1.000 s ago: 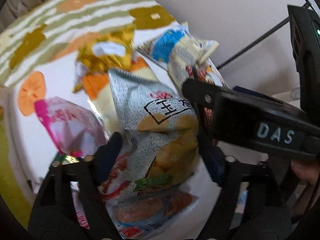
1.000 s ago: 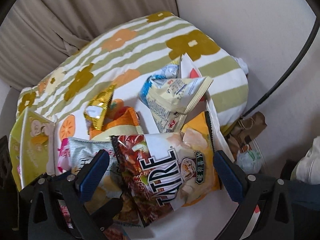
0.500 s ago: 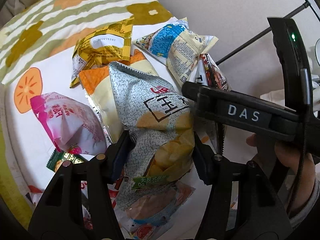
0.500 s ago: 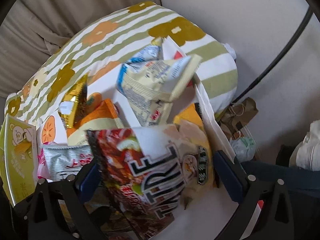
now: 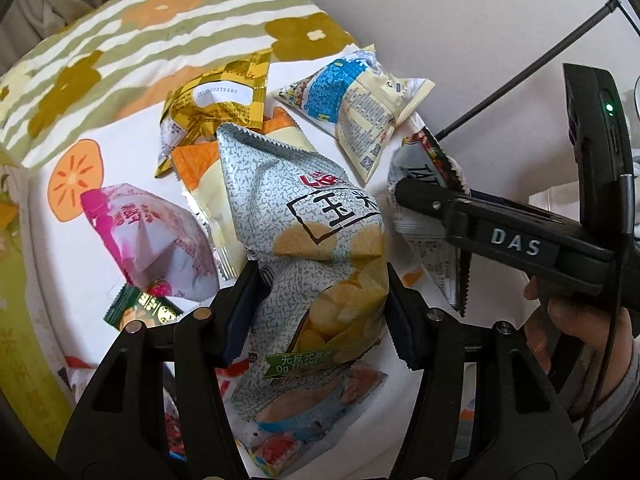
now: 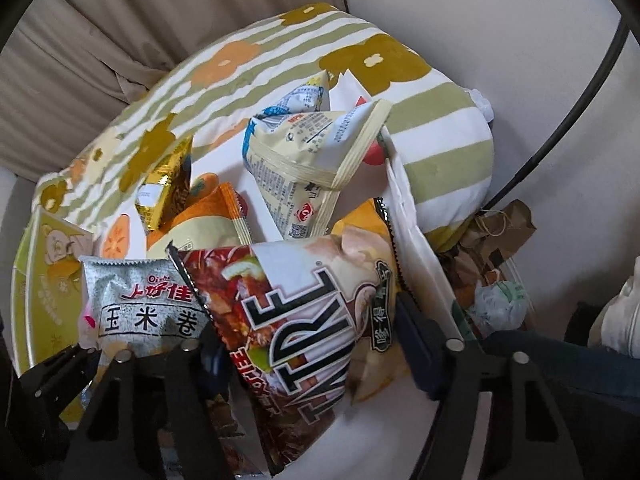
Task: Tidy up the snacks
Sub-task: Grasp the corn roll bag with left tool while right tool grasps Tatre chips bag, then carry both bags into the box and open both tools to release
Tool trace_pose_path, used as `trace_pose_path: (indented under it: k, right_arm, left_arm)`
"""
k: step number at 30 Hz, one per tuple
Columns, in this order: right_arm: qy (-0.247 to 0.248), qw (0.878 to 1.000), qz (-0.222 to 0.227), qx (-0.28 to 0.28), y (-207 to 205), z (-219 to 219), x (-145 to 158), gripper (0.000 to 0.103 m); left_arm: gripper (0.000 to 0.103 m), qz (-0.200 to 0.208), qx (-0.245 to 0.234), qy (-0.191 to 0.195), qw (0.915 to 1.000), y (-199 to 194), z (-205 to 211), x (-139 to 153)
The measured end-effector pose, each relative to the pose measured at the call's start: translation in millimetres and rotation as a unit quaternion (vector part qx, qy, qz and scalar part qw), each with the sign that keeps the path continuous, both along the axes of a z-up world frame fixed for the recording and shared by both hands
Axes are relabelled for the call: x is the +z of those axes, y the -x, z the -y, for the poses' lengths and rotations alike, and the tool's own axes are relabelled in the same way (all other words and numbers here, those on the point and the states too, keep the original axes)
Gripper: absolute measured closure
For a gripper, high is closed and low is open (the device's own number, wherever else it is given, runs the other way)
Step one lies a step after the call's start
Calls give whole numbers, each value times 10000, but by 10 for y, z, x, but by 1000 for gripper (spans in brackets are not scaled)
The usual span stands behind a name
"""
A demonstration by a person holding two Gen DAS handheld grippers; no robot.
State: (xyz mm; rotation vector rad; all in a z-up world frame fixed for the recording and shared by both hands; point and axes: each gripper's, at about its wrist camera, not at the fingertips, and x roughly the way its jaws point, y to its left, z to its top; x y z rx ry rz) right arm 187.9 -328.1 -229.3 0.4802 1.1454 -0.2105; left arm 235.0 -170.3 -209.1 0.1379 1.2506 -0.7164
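Left gripper (image 5: 320,300) — crowded by snack bags (image 5: 348,108).

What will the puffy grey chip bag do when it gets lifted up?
The puffy grey speckled chip bag will probably feel light, since it looks swollen with air. It is already creased where the left tongs pinch it, so it should crumple rather than stay stiff. Its shiny film could be slippery, and a hard squeeze might crack the chips.

Soft, even daylight, no hard shadows; fisheye bends the dark-vignetted edges, with slight blur low in both views.
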Motion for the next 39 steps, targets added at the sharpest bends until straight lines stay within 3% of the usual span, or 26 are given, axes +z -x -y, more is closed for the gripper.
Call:
trace_pose_path:
  k: [9,19,24,31,39]
  right_arm:
    - [-110,9983,506,251,195,-30,315,44]
    - [202,9879,1282,849,420,-121,987,44]
    - [310,9758,1740,1285,533,-243,1324,44]
    - [258,9487,2320,2134,581,-632,1678,44]
    - [156,9212,2563,2922,425,-1419,1879,44]
  left_arm:
    - [48,353,227,66,9991,207,-59,282]
    - [48,1019,783,275,9913,471,-249,888]
    - [48,1463,1317,307,9800,642,-494,1294]
    - [48,1904,2098,231,9587,868,-1046,1718]
    - [48,1933,2873,214,9379,910,-2052,1760]
